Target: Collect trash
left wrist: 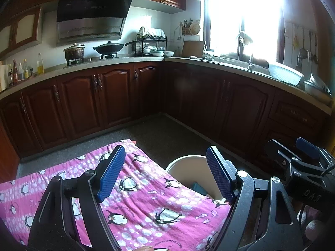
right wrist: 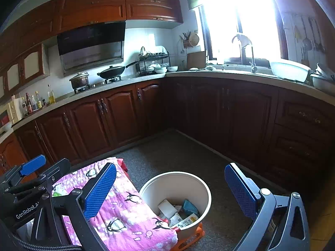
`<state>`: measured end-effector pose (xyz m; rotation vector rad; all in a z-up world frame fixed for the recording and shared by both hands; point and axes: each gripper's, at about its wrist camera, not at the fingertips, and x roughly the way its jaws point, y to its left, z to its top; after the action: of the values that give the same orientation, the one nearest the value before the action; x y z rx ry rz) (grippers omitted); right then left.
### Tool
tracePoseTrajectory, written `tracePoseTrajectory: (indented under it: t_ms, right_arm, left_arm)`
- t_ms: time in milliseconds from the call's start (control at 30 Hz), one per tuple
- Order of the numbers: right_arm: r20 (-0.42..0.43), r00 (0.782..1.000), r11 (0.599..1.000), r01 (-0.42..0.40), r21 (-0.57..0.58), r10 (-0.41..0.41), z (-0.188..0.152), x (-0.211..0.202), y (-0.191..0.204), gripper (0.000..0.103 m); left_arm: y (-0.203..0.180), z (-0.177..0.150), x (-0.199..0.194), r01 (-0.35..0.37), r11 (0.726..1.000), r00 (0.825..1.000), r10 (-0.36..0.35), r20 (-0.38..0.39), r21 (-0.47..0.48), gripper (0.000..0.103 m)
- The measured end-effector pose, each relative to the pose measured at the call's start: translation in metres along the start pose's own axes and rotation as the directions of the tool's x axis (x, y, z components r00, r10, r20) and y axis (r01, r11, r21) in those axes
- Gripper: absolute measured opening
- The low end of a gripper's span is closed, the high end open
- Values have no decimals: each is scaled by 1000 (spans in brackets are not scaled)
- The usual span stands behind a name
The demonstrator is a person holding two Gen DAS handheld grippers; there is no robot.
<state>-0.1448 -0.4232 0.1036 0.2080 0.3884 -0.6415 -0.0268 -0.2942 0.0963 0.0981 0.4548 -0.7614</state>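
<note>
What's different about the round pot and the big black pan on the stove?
The pot is tall, with straight brownish sides; the pan is wide, shallow and black. The pan has a long handle sticking out toward the dish rack; the pot shows no long handle. The pot sits nearer the bottles, the pan nearer the rack. Both wear lids with a knob and rest on the stove burners.

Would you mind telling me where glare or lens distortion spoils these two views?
Left wrist view: the window is blown out white, washing out the sink area; the countertop bows under the fisheye. Right wrist view: the same glare, yet the trash bucket stays clearly readable.
</note>
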Motion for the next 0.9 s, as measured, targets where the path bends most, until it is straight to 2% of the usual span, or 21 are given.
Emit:
tracePoseTrajectory:
  t_ms: [900]
  right_arm:
    - [-13,1000,1000,2,2,-2,-3,4,-2,102]
  left_arm:
    - [10,-10,9,-6,1000,1000,7,-24,8,80]
